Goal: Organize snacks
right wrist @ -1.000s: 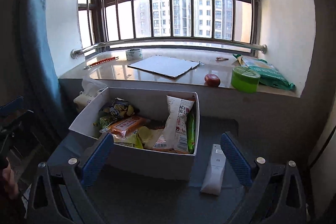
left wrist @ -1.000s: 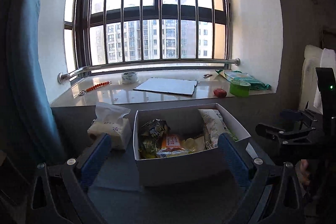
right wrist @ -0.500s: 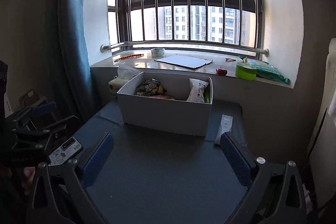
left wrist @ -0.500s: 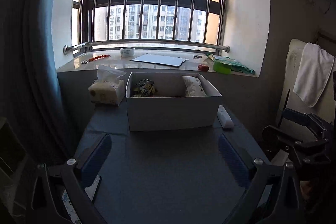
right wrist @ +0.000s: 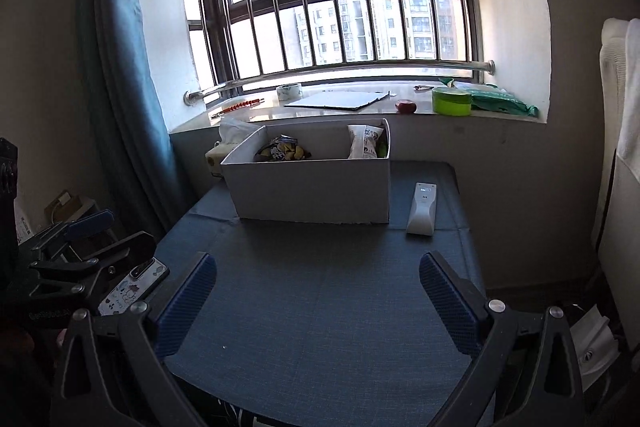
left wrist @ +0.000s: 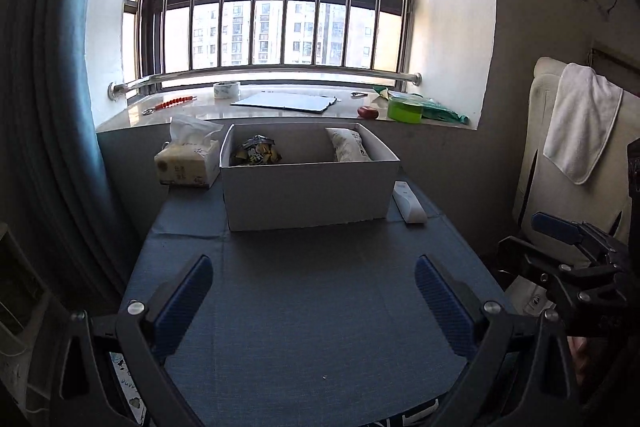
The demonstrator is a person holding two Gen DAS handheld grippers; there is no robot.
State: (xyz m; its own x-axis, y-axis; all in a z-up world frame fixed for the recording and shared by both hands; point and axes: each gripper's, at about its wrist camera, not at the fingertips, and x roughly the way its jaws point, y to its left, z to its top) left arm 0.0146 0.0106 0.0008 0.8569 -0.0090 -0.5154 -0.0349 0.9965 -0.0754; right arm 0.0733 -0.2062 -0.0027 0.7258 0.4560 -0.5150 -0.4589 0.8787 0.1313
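White box (left wrist: 308, 187) at the table's (left wrist: 320, 327) far end, snack packets (left wrist: 258, 151) inside, perhaps more hidden below the rim. Left hand-held gripper (left wrist: 312, 291) and right hand-held gripper (right wrist: 318, 291): both spread wide, empty, near edge. Remote (right wrist: 422, 209) just right of box

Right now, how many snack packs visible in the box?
2: a dark crinkled bag at the white box's left, a white pack upright at its right. More may sit hidden below the wall.
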